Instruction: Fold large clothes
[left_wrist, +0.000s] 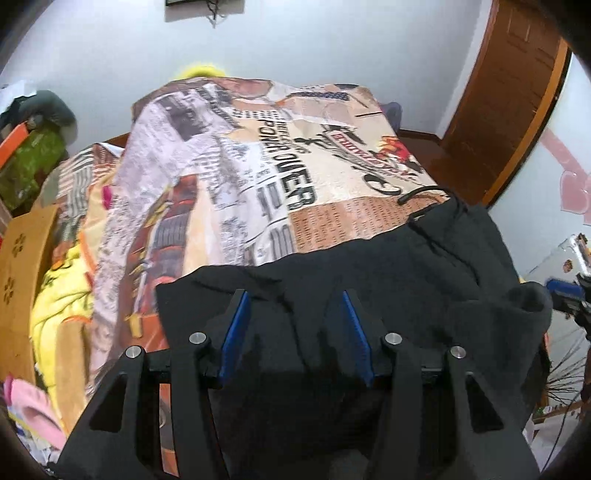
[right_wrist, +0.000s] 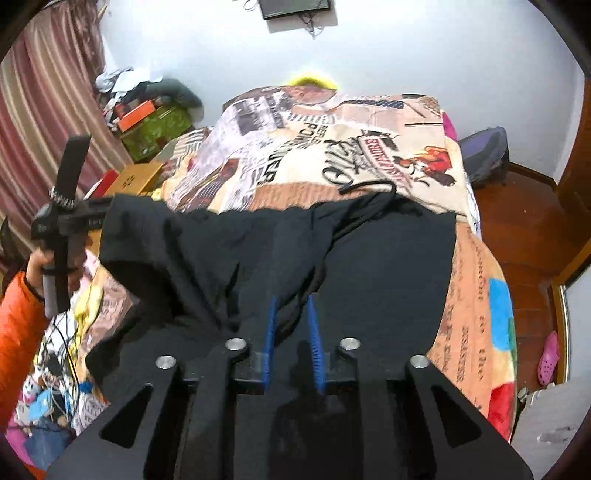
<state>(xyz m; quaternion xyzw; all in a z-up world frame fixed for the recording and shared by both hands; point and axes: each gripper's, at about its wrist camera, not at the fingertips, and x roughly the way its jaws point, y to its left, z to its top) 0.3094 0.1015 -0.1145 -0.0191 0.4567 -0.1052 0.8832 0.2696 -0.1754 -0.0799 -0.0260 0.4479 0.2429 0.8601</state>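
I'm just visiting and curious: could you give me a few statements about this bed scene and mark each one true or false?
1. The black garment lies on a printed bedspread. True.
2. The left tool is clamped shut. False: its jaws stand apart over the black cloth.
3. A cord trails from the garment onto the bedspread. True.
4. The sleeve holding the other tool is blue. False: it is orange.
5. A pink shoe lies on the wooden floor. True.

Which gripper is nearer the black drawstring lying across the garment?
Right. The right gripper sits right at the drawstring, which trails down between its jaws. The left gripper is over the black garment, off to the cord's left.
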